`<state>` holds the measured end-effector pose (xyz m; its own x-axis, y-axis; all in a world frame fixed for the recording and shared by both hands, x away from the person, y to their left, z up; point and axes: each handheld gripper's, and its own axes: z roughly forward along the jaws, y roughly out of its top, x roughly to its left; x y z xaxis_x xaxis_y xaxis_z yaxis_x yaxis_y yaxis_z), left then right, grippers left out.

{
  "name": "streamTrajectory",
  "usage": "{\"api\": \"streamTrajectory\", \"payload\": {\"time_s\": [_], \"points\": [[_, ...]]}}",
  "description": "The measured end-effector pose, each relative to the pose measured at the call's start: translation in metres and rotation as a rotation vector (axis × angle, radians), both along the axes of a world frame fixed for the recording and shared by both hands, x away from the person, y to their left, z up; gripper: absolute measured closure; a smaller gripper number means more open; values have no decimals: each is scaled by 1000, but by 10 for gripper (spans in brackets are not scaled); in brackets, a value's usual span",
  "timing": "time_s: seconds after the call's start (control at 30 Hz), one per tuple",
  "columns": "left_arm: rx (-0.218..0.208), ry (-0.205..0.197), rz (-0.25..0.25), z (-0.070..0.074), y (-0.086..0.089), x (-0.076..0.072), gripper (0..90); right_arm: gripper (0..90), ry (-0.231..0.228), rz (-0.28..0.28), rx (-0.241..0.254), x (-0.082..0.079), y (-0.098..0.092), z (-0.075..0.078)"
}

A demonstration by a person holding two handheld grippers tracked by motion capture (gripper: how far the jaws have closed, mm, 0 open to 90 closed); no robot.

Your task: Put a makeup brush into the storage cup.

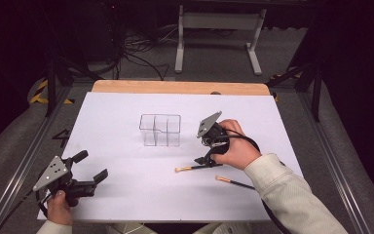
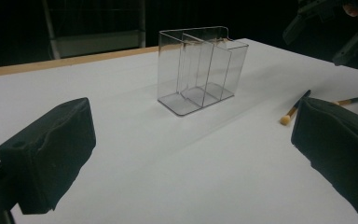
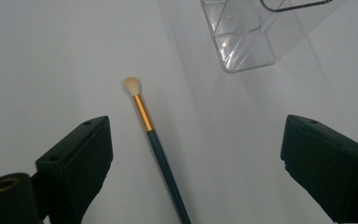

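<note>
Two brushes lie right of center; right gripper [image 1: 208, 158], jaws wide, sits over the left brush [image 3: 154, 140], handle running between them. Left gripper [image 1: 91, 168] wide, idle near-left.

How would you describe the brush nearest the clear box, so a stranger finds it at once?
On the white table, look just right of and nearer than the clear organizer. That brush lies under the open right gripper; the second brush lies nearer the person.
</note>
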<state>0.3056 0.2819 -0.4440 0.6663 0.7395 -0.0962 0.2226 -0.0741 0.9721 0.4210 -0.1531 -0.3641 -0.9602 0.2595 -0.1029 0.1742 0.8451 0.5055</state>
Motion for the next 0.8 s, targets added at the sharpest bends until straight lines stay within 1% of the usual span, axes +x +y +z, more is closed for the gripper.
{"api": "streamTrajectory", "payload": {"time_s": [0.07, 0.1, 0.13, 0.17, 0.2, 0.3, 0.33, 0.37, 0.4, 0.43, 0.47, 0.57, 0.6, 0.63, 0.73, 0.77, 0.8], "points": [[0, -1, 1, 0, 1, -1, 5, 117, 3, 4, -1, 1, 1, -1], [-2, -3, 0, 0, 1, -1, 6, 145, 6, 8, -12, 1, 2, -2], [-3, -6, 1, 1, 1, -2, 6, 170, -1, 12, -16, 1, 3, -2], [-4, -7, 2, 1, 1, -2, 6, 179, -2, 9, -22, 1, 4, -3], [-5, -8, 0, 1, 1, -2, 6, 186, -4, 17, -24, 1, 5, -3], [-4, -7, -2, 1, 0, -2, 6, 212, 5, 26, -40, 1, 8, -4], [1, -5, -3, 1, 0, -2, 6, 226, 4, 34, -53, 1, 9, -4], [1, -5, -4, 1, 0, -2, 6, 237, 16, 37, -58, 1, 10, -5], [2, -6, -5, 1, 0, -2, 6, 252, 18, 35, -67, 1, 11, -6], [3, -6, -8, 1, 0, -2, 6, 268, 24, 45, -76, 2, 11, -6], [0, -7, -7, 1, 0, -1, 7, 278, 40, 46, -87, 1, 12, -7], [-1, -8, -6, 1, 0, 0, 8, 298, 43, 50, -103, 1, 14, -9], [-4, -8, -7, 0, -1, 0, 7, 312, 48, 60, -102, 2, 15, -10], [2, -6, -12, 1, -1, 0, 8, 324, 53, 63, -110, 2, 16, -11], [-2, -7, -11, 0, -2, 1, 8, 334, 62, 73, -129, 2, 18, -14], [-2, -6, -11, 0, -2, 1, 8, 334, 67, 68, -138, 2, 19, -16], [-6, -7, -10, 0, -3, 2, 8, 335, 72, 76, -141, 2, 20, -18]]}}
